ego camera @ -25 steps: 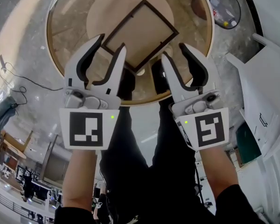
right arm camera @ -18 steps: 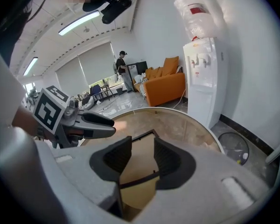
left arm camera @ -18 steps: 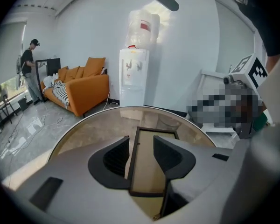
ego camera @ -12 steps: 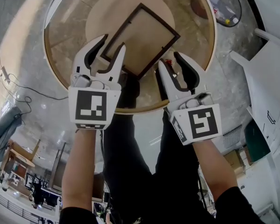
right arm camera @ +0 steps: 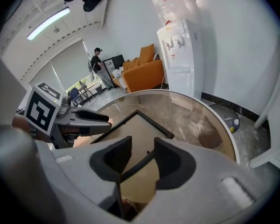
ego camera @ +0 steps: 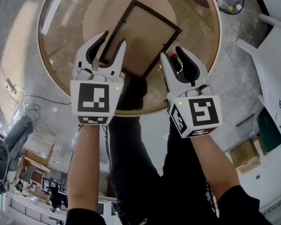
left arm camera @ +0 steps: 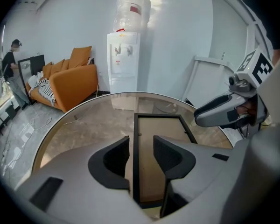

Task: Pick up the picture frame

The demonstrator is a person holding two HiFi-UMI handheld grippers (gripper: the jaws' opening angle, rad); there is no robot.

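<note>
**Both hand-held grippers straddle the picture frame, neither clamped**

The picture frame (ego camera: 143,34) lies on the round glass table (ego camera: 56,46), a dark thin-railed rectangle with a tan backing. In the head view it is turned so one corner points to about 12 o'clock.

The left hand-held gripper (ego camera: 106,50) is at the frame's 8 o'clock side. In the left gripper view its jaws stand apart with the frame's dark side rail running straight up between them toward 12 o'clock. There is a gap on each side of the rail, so the pads are not pressed on it.

The right hand-held gripper (ego camera: 177,62) sits at the frame's 5 o'clock side, well apart from the left one. Its own view shows its jaws apart as well. Another dark rail crosses the gap on a slant, from about 7 o'clock up to 1 o'clock. This gripper has not clamped on the rail either.

No view shows clearly whether either gripper's tips touch the glass.

Beyond the table, at 12 o'clock in the left gripper view, a white water dispenser (left arm camera: 127,55) stands against the wall. An orange sofa (left arm camera: 70,78) is at 10 o'clock, and a person (left arm camera: 10,64) stands past it.
</note>
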